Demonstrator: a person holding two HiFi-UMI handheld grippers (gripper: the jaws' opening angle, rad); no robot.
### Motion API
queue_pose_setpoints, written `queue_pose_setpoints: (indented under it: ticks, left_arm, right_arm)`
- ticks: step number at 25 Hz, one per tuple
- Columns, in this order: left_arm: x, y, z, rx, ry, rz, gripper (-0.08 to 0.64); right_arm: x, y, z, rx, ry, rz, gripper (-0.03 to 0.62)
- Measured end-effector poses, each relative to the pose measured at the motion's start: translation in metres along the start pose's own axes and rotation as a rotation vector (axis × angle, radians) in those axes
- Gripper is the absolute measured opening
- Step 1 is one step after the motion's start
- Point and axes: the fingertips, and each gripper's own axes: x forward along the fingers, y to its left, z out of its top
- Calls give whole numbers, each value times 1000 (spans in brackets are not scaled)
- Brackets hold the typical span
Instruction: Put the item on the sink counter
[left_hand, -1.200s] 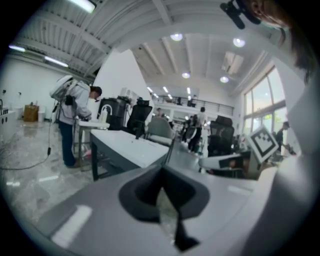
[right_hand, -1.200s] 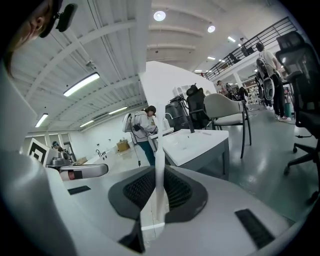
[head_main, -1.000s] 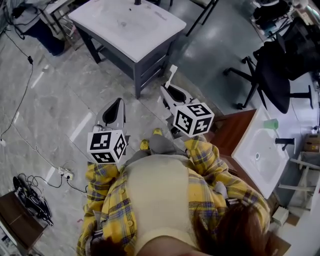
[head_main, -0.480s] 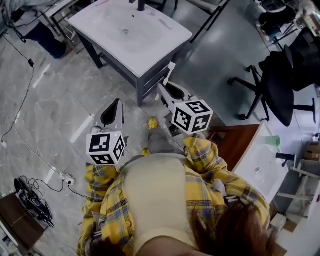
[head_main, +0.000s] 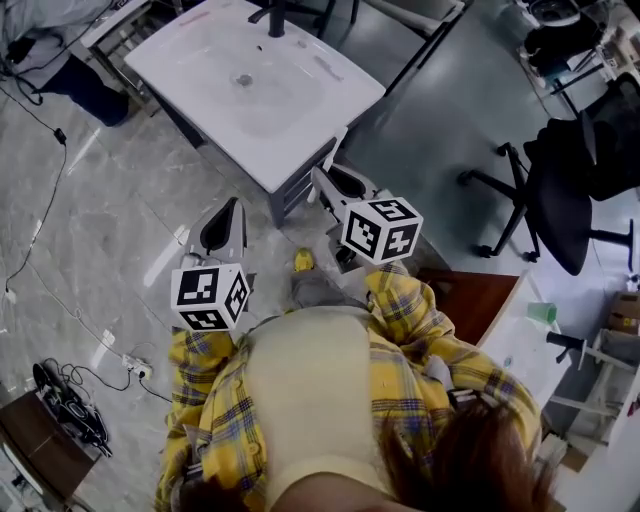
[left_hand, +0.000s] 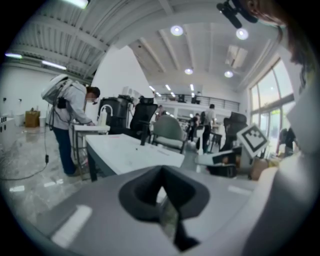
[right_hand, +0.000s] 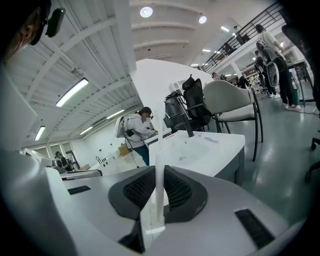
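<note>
The white sink counter (head_main: 300, 120) with its black tap (head_main: 276, 18) fills the top middle of the head view. My right gripper (head_main: 324, 178) hangs at the counter's near corner, shut on a thin white flat strip (head_main: 338, 146) that sticks up past its jaws. In the right gripper view the strip (right_hand: 158, 165) stands upright between the dark pads, with the counter (right_hand: 205, 142) just ahead. My left gripper (head_main: 236, 206) is lower left over the floor, jaws together, nothing seen in them. The left gripper view shows the left gripper (left_hand: 161, 174) with the counter (left_hand: 130, 150) in front.
Black office chairs (head_main: 560, 190) stand at the right. A second white basin (head_main: 515, 350) on a brown cabinet (head_main: 470, 295) is at the lower right. Cables (head_main: 65, 400) lie on the marble floor at the lower left. A person (left_hand: 67, 125) works at another stand beyond.
The sink counter has come nearer and lower in the head view. Both grippers keep their pose; the right one's strip now overlaps the counter's near edge.
</note>
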Motion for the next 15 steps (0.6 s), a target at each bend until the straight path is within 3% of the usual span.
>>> queue_pose_setpoints:
  ticks: [15]
  left_arm:
    - [91, 2, 24, 49, 27, 13, 6]
  right_arm:
    - [59, -72, 30, 107, 28, 27, 55]
